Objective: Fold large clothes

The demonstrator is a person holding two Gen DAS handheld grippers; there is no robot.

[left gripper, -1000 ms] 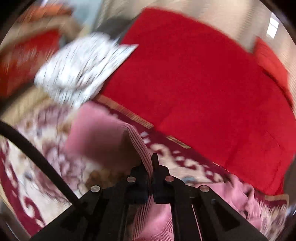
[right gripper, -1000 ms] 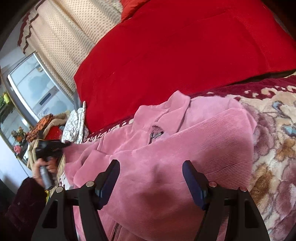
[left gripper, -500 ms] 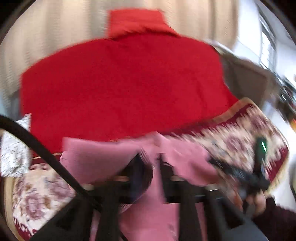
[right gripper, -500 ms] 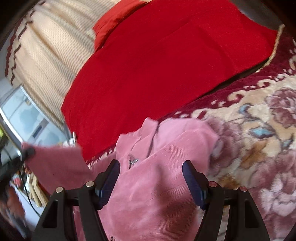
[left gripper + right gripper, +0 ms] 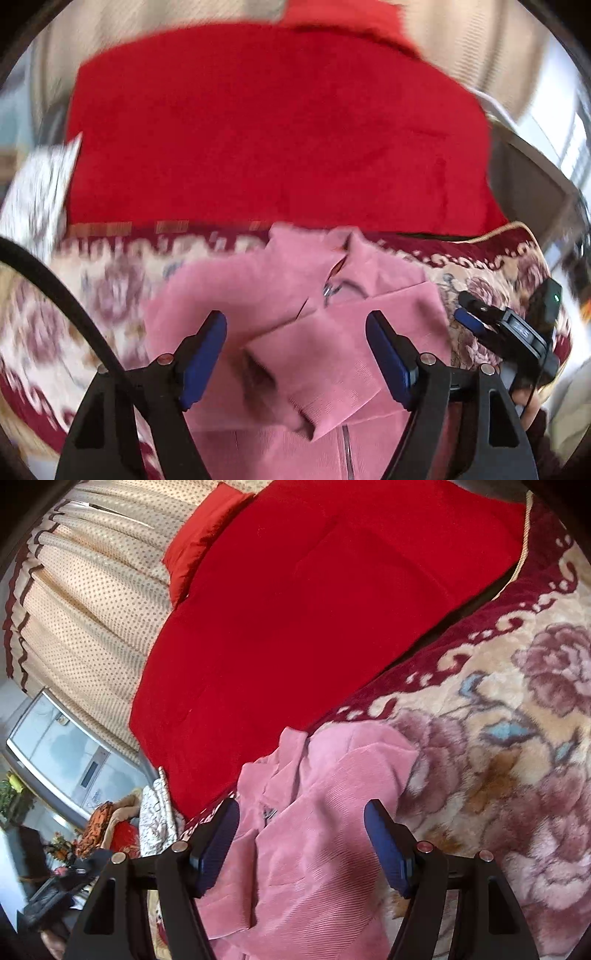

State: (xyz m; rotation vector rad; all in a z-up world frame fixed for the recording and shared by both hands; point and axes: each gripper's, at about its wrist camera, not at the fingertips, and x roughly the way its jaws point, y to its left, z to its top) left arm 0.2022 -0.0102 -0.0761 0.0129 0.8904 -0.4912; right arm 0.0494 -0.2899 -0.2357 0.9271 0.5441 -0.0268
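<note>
- Left gripper point(image 5: 295, 354): jaws spread wide, nothing between the blue pads point(image 5: 201, 360); it hangs over the jacket.
- Right gripper point(image 5: 301, 843): jaws also spread wide, empty, over the jacket's right half. Seen from the left wrist camera it sits at the jacket's right edge, above the blanket.
- Jacket point(image 5: 295, 325): pink, ribbed cloth, lying on the blanket with the collar point(image 5: 291, 753) toward the red cover.
- Both sleeves are folded in across the front; the cuff point(image 5: 314, 398) of the upper one lies near the middle, over the zip line.
- Zip pull point(image 5: 327, 290) shows just below the collar opening.
- Blanket point(image 5: 517, 775): cream with mauve flowers and a dark red border; the jacket rests on it near the border.
- Red cover point(image 5: 314, 609) lies beyond the border, with a red pillow point(image 5: 199, 542) at its far end.
- Dotted curtain point(image 5: 88, 609) behind.
- Black-and-white cloth point(image 5: 37, 192) left of the red cover.
- Left wrist view is motion-blurred at the edges.
</note>
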